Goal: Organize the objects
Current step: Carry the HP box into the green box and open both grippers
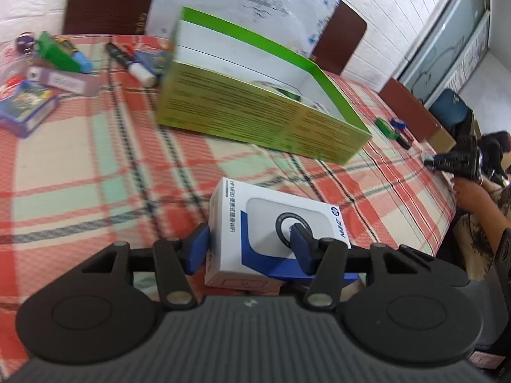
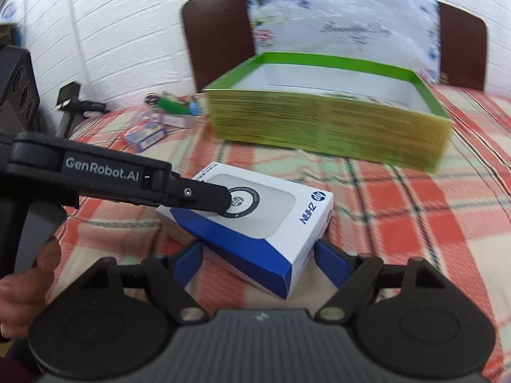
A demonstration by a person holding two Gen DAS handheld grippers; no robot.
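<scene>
A white and blue HP box is clamped between the blue pads of my left gripper, one pad under it and one on its top face, tilted above the checked tablecloth. In the right wrist view the same box lies between the spread fingers of my right gripper, which is open around its near end without touching. The left gripper's arm reaches in from the left onto the box top. A large open green box stands behind, also in the right wrist view.
Small items lie at the table's far left: a blue card box, a green packet, a marker. Tape rolls sit right of the green box. Brown chairs stand behind the table. The table edge runs along the right.
</scene>
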